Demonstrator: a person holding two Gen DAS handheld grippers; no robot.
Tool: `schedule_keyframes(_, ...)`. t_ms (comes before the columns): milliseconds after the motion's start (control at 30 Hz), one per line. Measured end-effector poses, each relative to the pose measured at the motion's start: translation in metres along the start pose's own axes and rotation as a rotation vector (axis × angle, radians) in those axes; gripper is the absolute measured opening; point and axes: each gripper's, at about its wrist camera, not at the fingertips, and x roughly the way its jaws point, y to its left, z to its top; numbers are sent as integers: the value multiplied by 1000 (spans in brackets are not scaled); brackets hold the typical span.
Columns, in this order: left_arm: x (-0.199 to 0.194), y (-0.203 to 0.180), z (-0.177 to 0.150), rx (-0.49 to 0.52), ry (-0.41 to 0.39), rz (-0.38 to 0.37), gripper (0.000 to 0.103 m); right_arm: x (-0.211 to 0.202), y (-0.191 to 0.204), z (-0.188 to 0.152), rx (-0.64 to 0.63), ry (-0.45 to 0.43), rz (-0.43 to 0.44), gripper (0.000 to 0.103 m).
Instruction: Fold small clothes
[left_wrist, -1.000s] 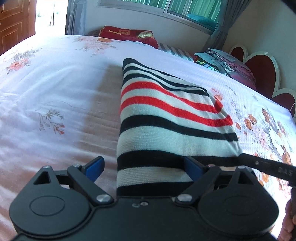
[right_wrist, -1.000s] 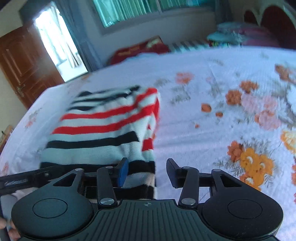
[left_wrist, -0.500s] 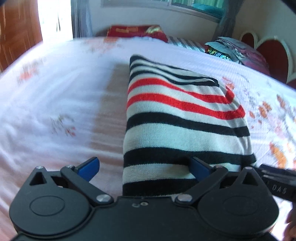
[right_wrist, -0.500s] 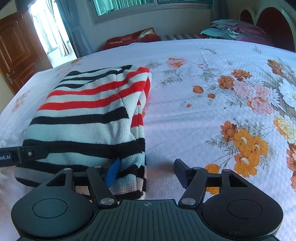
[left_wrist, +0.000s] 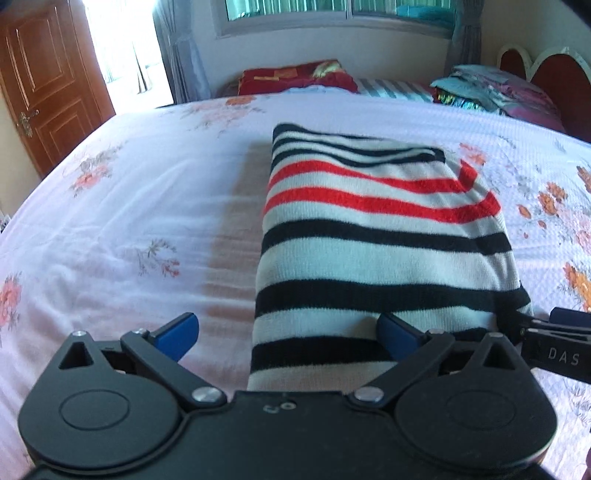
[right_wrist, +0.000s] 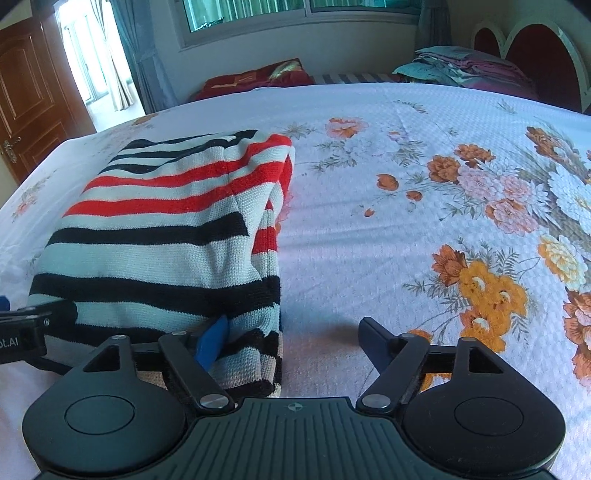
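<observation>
**Release after final fold: striped sweater lies folded on bed**

Object: small knitted sweater (left_wrist: 376, 236), white with black and red stripes, folded into a compact rectangle. It lies on the floral bedsheet (left_wrist: 147, 206), its near edge just ahead of both grippers.

Left gripper (left_wrist: 288, 334): jaws spread fully, having just been opening. They straddle the sweater's near left corner; the left pad is over bare sheet, the right pad lies against the knit's top without pinching. Nothing held.

Right gripper (right_wrist: 295, 336): jaws apart and just been opening. The near right corner sits between them. The left pad (right_wrist: 214, 341) is tucked into the layers at the fold edge; the right pad stands clear over the sheet. No clamp visible.

Step in hand, as judged: letting go after a fold. The bundle looks finished, though the right-hand edge shows loosely stacked layers.

Next move calls for: drawing both grippers back and up without dragging the knit, particularly the right gripper's tucked-in pad, which could snag a layer and pull the fold open.
</observation>
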Motion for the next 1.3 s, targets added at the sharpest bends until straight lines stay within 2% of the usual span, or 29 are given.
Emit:
schedule_keyframes(200, -16, -9, 1, 61, 8, 32, 100, -10, -3, 11, 3, 8, 4, 81)
schedule_keyframes(300, -32, -8, 2, 48, -5, 30, 100, -24, -9, 15, 47, -31, 1, 83)
schedule_keyframes(400, -53, -7, 1, 31, -12, 25, 100, -18, -3, 10, -31, 59, -17, 84)
schedule_keyframes(467, -68, -8, -1, 21, -26, 23, 101, -32, -6, 5, -16, 33, 4, 84)
schedule_keyframes(567, -97, -10, -10, 17, -47, 29, 101, -67, -13, 0, 40, -12, 88, 85)
schedule_keyframes(633, -117, -13, -17, 15, -58, 34, 101, -96, -16, -4, 41, -46, 113, 95)
schedule_keyframes(667, -127, -13, -21, 13, -64, 32, 101, -112, -16, -7, 29, -66, 124, 103)
schedule_keyframes(733, -148, -13, -30, 6, -73, 29, 101, -147, -14, -15, -25, -117, 132, 103)
schedule_keyframes(800, -170, -12, -41, -10, -77, 33, 101, -181, -9, -25, -111, -167, 102, 103)
schedule_keyframes(933, -221, -6, -66, -72, -95, 27, 101, -240, 1, -46, -230, -211, 77, 103)
schedule_keyframes(1067, -268, -4, -89, -96, -125, 62, 101, -288, -3, -71, -224, -281, 60, 103)
schedule_keyframes(1300, -329, -1, -124, -129, -150, 58, 101, -349, -7, -103, -192, -339, 86, 103)
